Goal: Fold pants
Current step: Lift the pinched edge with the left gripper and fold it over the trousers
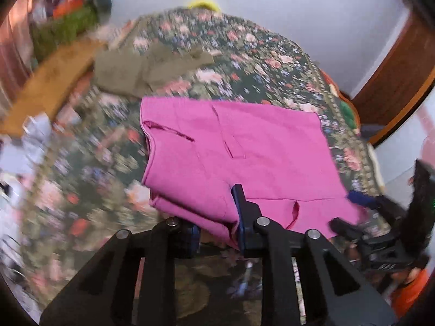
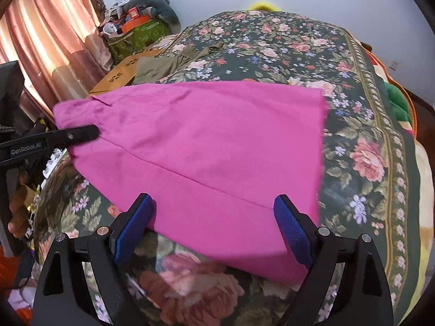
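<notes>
Pink pants (image 1: 244,141) lie partly folded on a floral bedspread (image 1: 244,54). In the left wrist view my left gripper (image 1: 217,217) is shut on a fold at the pants' near edge; the cloth drapes over its left finger. The right wrist view shows this left gripper (image 2: 89,133) at the left edge of the pink pants (image 2: 204,141). My right gripper (image 2: 212,206) stands open, its blue pads (image 2: 291,231) set wide on either side of the near hem without pressing it. The left wrist view catches the right gripper (image 1: 350,212) at the pants' right corner.
An olive garment (image 1: 141,73) lies crumpled further back on the bed. A wooden board (image 2: 122,73) and a green bag (image 2: 136,35) piled with clutter stand beside the bed by pink curtains (image 2: 49,35). A hand (image 2: 16,217) shows at the left edge.
</notes>
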The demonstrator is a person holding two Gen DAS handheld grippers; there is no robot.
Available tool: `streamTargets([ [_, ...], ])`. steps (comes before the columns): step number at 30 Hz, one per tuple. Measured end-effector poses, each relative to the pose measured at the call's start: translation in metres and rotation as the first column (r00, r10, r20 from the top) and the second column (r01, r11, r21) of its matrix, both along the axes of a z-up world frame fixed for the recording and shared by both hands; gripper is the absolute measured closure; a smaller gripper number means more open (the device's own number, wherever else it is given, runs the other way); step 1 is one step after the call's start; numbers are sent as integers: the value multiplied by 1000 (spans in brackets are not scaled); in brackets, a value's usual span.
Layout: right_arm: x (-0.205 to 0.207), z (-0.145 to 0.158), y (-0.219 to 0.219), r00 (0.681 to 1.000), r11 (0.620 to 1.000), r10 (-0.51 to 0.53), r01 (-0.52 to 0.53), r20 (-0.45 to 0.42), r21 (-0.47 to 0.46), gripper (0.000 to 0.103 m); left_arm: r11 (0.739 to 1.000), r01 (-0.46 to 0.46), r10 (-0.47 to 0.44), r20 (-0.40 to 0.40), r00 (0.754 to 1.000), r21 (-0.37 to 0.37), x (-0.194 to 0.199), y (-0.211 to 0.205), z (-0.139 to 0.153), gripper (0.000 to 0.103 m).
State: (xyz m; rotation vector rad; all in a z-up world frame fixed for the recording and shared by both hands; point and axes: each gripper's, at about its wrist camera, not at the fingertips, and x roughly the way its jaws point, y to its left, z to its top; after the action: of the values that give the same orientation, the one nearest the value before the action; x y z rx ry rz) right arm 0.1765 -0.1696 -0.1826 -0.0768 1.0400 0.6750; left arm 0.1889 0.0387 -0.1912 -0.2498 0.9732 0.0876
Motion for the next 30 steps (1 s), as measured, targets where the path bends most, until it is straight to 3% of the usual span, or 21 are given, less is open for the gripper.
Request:
streamTargets([
  [3,0,-2,-10,1000,1000,-18,18,-5,-7,13,991,4,-8,33,999,134,-4,-5,12,82],
  [6,0,-3,-19,999,999,-36,36,-13,-10,13,959,-31,7,85,996,281,-7,-12,26,83],
  [12,4,-9,-31,998,998,-62,61,-24,-34,13,940,-4,-44,133,990,342,-3,-27,41,84],
  [15,4,-11,-33,997,997,-66,65,-29,-34,13,941,31,-88,155,984,337,1,-43,51,85],
  [22,4,-9,-31,999,998,-42,41,-20,-44,13,957,165,-211,181,961,239,20,-72,72,89],
  [26,4,-9,-32,999,999,-35,34,-16,-42,13,953,214,-253,178,951,212,29,-93,72,90],
  [30,5,-9,-32,999,999,-29,29,-13,-38,13,958,256,-275,161,948,127,42,-102,68,91],
])
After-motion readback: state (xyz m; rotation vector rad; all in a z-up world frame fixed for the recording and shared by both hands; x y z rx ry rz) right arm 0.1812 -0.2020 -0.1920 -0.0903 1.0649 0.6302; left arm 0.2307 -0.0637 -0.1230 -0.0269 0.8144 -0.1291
